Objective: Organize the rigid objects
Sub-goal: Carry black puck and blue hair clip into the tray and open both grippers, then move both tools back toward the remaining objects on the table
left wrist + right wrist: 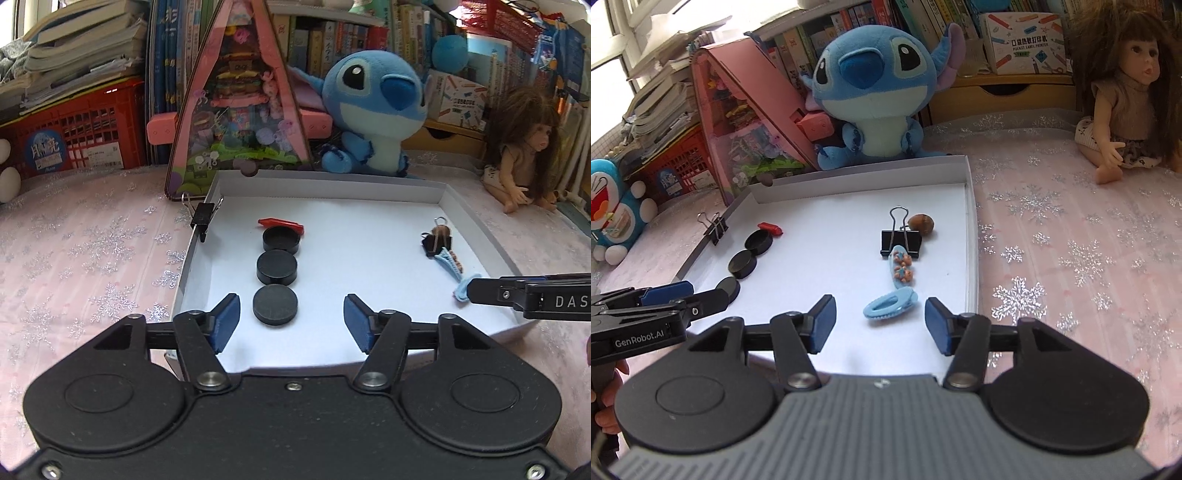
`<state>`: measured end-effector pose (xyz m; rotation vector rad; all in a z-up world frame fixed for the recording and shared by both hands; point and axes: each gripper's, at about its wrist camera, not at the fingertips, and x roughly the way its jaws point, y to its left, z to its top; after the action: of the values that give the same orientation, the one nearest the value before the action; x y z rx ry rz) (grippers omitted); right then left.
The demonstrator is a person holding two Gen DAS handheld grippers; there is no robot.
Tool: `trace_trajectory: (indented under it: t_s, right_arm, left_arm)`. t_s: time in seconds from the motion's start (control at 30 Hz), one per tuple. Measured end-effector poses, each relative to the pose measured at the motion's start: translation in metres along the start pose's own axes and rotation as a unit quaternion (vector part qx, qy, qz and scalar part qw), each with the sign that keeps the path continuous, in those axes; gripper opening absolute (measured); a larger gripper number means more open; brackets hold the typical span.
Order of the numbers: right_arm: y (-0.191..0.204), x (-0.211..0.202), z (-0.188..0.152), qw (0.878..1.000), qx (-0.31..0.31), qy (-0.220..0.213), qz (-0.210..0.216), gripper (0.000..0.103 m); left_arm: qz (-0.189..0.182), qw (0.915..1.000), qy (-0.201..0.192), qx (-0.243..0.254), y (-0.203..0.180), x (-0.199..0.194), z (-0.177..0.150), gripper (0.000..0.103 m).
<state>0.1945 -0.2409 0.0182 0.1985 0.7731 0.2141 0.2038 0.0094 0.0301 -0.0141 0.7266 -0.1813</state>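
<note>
A white shallow tray (pixel 369 190) (pixel 857 173) lies on the snowflake cloth. On its left side three black discs run in a line (pixel 275 305) (pixel 276 266) (pixel 281 239) (pixel 742 263), with a small red piece (pixel 280 223) (pixel 770 228) beyond them. My left gripper (pixel 291 314) (pixel 690 295) stands open, and the nearest disc lies free between its pads. On the right side lie a black binder clip (pixel 900 243) (pixel 436 242), a brown nut-like bead (pixel 922 223), a decorated blue hair clip (pixel 902 267) and a plain blue hair clip (pixel 889 303). My right gripper (pixel 881 317) is open just behind the plain clip.
Another binder clip (pixel 202 218) (pixel 716 227) grips the tray's left rim. Behind the tray stand a blue plush toy (pixel 373 110) (pixel 875 88), a pink triangular toy box (pixel 240 103) and a red crate (pixel 74 129). A doll (pixel 521 147) (pixel 1126 92) sits at the right.
</note>
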Motion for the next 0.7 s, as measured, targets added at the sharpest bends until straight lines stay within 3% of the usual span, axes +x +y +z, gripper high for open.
trace_trajectory:
  t_s: [0.5,0.7]
  right_arm:
    - [0.016,-0.064,-0.048,0.995,-0.048,-0.087,0.026,0.074]
    - [0.021,-0.080,-0.074,0.992,-0.065,-0.104,0.028,0.076]
  left_arm:
    - [-0.035,0.9984,-0.036,0.027,-0.026,-0.063,-0.047,0.070]
    - [-0.030,0.9973,-0.056,0.036,-0.032,-0.084,-0.069,0.071]
